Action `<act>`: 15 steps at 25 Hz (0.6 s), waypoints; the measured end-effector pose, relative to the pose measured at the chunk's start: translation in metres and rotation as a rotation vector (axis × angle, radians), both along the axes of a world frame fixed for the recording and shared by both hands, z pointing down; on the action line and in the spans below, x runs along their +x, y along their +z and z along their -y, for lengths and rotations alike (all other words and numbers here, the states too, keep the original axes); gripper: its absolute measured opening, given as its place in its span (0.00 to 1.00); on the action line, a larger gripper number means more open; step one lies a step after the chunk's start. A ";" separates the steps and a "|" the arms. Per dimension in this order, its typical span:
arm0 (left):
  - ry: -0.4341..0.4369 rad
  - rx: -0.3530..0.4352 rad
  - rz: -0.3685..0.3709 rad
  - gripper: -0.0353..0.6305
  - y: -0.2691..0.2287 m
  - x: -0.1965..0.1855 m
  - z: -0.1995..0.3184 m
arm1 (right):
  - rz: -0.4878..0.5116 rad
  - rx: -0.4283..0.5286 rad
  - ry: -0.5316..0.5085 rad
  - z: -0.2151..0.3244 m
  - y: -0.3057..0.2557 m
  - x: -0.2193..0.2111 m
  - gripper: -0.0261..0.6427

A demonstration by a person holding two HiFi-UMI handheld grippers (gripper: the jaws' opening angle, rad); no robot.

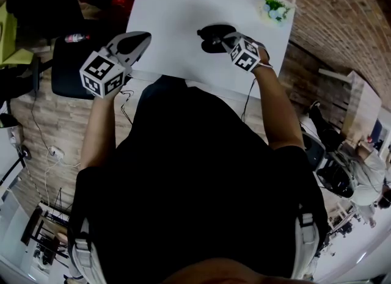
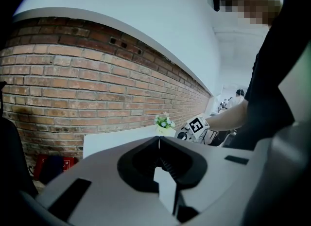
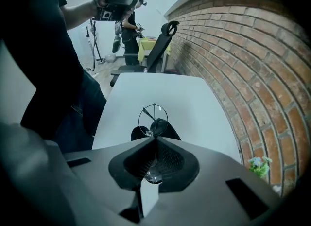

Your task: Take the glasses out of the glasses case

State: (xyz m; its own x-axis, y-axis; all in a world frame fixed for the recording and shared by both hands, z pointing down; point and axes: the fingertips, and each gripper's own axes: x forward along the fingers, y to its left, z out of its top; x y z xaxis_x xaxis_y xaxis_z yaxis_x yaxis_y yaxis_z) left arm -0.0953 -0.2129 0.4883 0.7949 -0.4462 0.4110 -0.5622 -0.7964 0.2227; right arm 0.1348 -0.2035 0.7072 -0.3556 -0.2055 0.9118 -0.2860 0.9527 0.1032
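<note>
Brick wall (image 3: 233, 50) runs along the right side of the right claw (image 3: 156, 139), and a white table (image 1: 183, 14) stretches out bare ahead of it towards an office chair (image 3: 158, 45) past the far edge. Just beneath and ahead of that claw's tips lies the dark glasses case (image 3: 137, 133), flat on the table and well in from every edge. The right claw's jaws are pressed together on the glasses (image 3: 153, 118): one lens sits between the jaws and the other round rim stands out beyond the tips, above the case. The left claw (image 2: 159, 140) has its jaws together on nothing and hangs in the air off the table's near side, well apart from the case. A small potted plant (image 1: 275, 5) stands at the table corner, behind and to the right of the working claw. By my reading the step in hand is the lift-out, with the glasses gripped and partly clear; the next move calls for raising them free of the case and setting them down on the open table ahead, away from the plant
</note>
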 end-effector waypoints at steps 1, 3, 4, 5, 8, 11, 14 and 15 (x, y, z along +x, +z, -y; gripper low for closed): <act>0.005 0.005 0.002 0.07 -0.002 0.001 -0.002 | 0.007 0.011 0.007 0.000 -0.006 -0.001 0.07; 0.008 0.018 0.003 0.07 -0.005 0.001 -0.005 | 0.016 0.033 0.016 -0.001 -0.014 -0.001 0.07; 0.007 0.024 0.002 0.07 -0.008 0.001 -0.007 | 0.021 0.042 0.021 -0.002 -0.018 -0.001 0.07; 0.006 0.030 0.000 0.07 -0.010 0.001 -0.009 | 0.024 0.049 0.027 -0.004 -0.021 -0.001 0.07; 0.010 0.048 -0.003 0.07 -0.017 0.002 -0.015 | 0.030 0.073 0.048 -0.007 -0.030 0.003 0.07; 0.021 0.059 -0.004 0.07 -0.022 0.004 -0.024 | 0.048 0.109 0.075 -0.010 -0.040 0.007 0.07; 0.031 0.059 -0.003 0.07 -0.023 0.006 -0.036 | 0.060 0.134 0.108 -0.016 -0.048 0.013 0.07; 0.034 0.058 -0.002 0.07 -0.023 0.007 -0.040 | 0.064 0.140 0.119 -0.018 -0.049 0.015 0.07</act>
State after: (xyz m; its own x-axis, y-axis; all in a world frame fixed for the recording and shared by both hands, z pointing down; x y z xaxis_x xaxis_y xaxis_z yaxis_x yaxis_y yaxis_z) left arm -0.0882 -0.1731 0.4656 0.8109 -0.4419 0.3836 -0.5341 -0.8267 0.1769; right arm 0.1496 -0.1852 0.6578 -0.3774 -0.3729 0.8477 -0.4061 0.8893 0.2104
